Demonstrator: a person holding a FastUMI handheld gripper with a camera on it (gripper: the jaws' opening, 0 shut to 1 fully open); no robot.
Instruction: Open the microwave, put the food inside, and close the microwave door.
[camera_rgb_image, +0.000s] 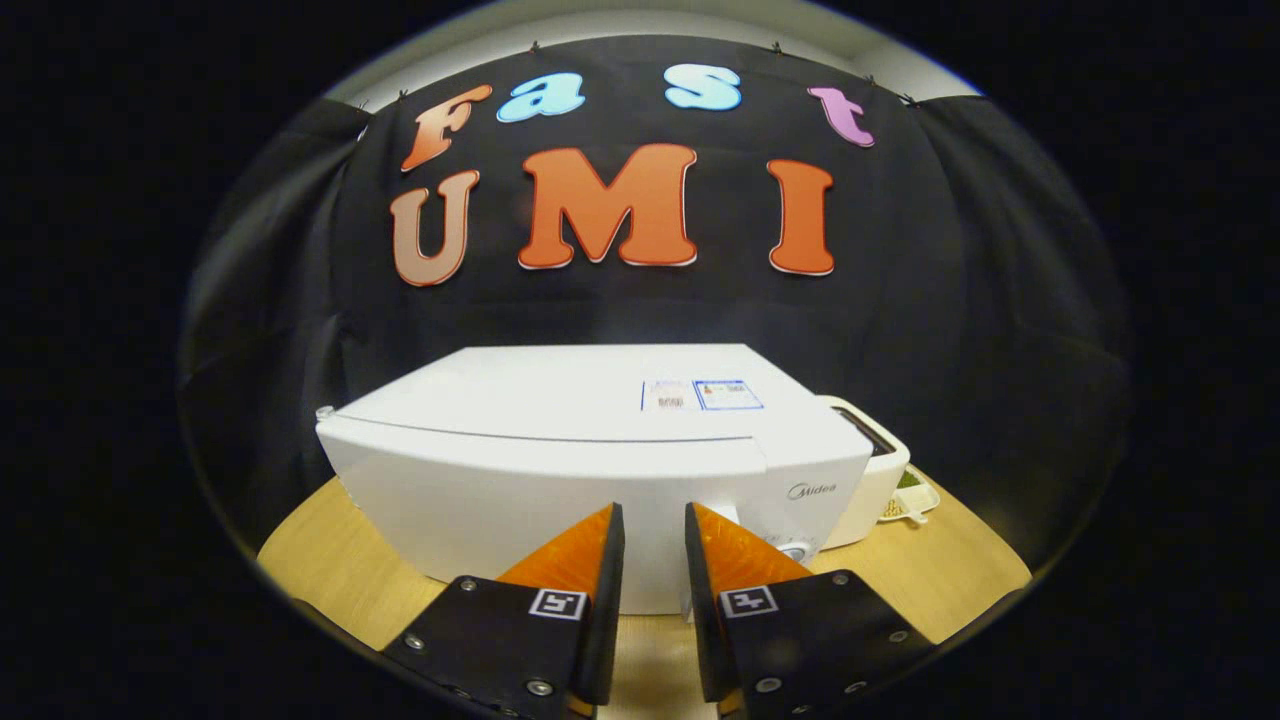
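A light wooden tabletop spreads beneath and ahead of the fingers, running out to both sides. Beyond the fingers and off to the right stands a white rounded-edge appliance with a dark top panel, possibly a small cooker or scale, though too little of it shows to say. Touching its right foot, further right still, lies a small pale shallow tray holding something greenish and yellowish. Black cloth hangs as a backdrop far beyond everything.

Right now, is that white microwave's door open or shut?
Shut. The microwave door lies flush with its front, no gap or interior showing. The gripper jaws stand slightly apart just before it, holding nothing.
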